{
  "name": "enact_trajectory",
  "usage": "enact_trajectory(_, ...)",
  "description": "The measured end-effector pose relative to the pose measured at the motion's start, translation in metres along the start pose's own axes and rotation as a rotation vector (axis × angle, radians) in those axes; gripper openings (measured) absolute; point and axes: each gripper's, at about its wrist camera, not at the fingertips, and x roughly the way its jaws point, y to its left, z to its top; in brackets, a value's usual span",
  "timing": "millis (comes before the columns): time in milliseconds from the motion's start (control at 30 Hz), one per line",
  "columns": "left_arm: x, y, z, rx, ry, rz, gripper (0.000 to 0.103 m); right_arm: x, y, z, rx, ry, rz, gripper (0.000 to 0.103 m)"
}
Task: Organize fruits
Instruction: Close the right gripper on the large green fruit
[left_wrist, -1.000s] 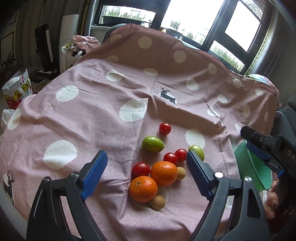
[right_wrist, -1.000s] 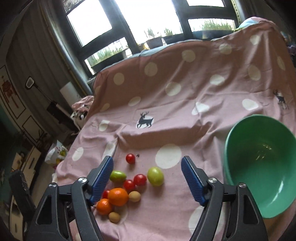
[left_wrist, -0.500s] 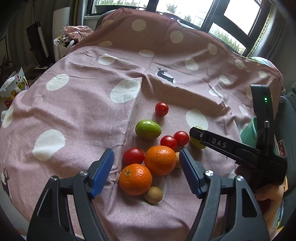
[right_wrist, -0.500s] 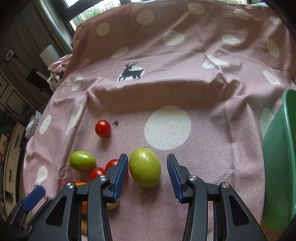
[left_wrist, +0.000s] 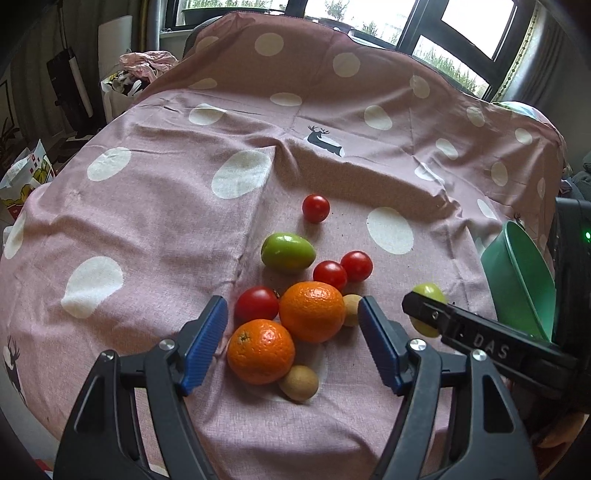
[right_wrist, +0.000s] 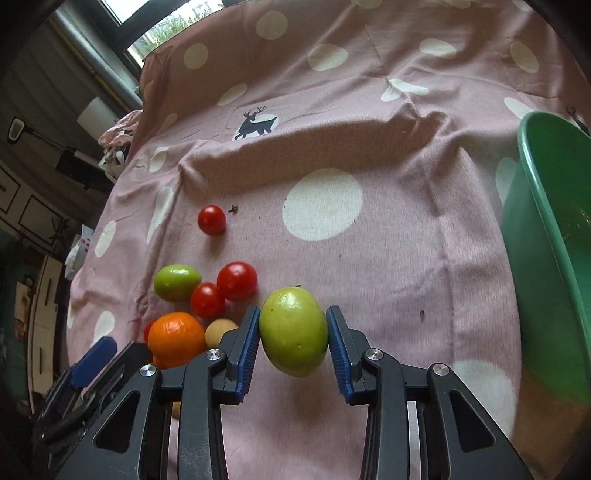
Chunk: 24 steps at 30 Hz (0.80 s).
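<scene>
Fruit lies in a cluster on the pink dotted cloth (left_wrist: 166, 206). My right gripper (right_wrist: 293, 325) is closing, and its blue pads press both sides of a green fruit (right_wrist: 293, 334) that rests on the cloth. My left gripper (left_wrist: 291, 310) hangs open over two oranges: the nearer orange (left_wrist: 260, 350) and the farther orange (left_wrist: 312, 312) sit between its fingers, untouched. Around them lie a second green fruit (left_wrist: 288, 251), several red tomatoes including one (left_wrist: 316, 208) set apart, and two small tan fruits (left_wrist: 299, 382). A green bowl (right_wrist: 535, 184) stands to the right of the fruit.
The cloth rises over a hump behind the fruit, with windows beyond. The bowl's rim (left_wrist: 517, 266) is close to the right gripper's arm. A paper bag (left_wrist: 26, 177) and clutter stand on the floor at left. Bare cloth spreads left of the cluster.
The right gripper came down over the green fruit and its jaws narrowed until the pads met it. The left gripper moved closer to the oranges and its fingers narrowed somewhat.
</scene>
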Motion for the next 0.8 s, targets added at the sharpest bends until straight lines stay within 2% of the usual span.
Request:
enact_trajectory(100, 0.0, -0.005, -0.001, 0.009, 0.003, -0.011, 0.072, -0.004, -0.001, -0.011, 0.005, 0.019, 0.026, 0.038)
enact_trajectory(300, 0.004, -0.012, -0.003, 0.019, 0.026, -0.038, 0.071, 0.01, -0.008, -0.013, 0.021, 0.078, -0.023, 0.038)
enact_trajectory(500, 0.006, -0.021, -0.005, 0.039, 0.027, -0.06, 0.068, 0.006, -0.019, -0.014, 0.075, 0.065, 0.04, 0.038)
enact_trajectory(667, 0.008, -0.029, -0.008, 0.043, 0.06, -0.134, 0.061, -0.003, -0.026, -0.011, 0.11, 0.032, 0.068, 0.038)
enact_trajectory(733, 0.006, -0.039, -0.009, 0.08, 0.043, -0.157, 0.061, -0.005, -0.03, -0.01, 0.131, 0.027, 0.077, 0.038)
enact_trajectory(800, 0.011, -0.049, -0.011, 0.108, 0.062, -0.185, 0.06, -0.007, -0.031, -0.009, 0.132, 0.012, 0.072, 0.038)
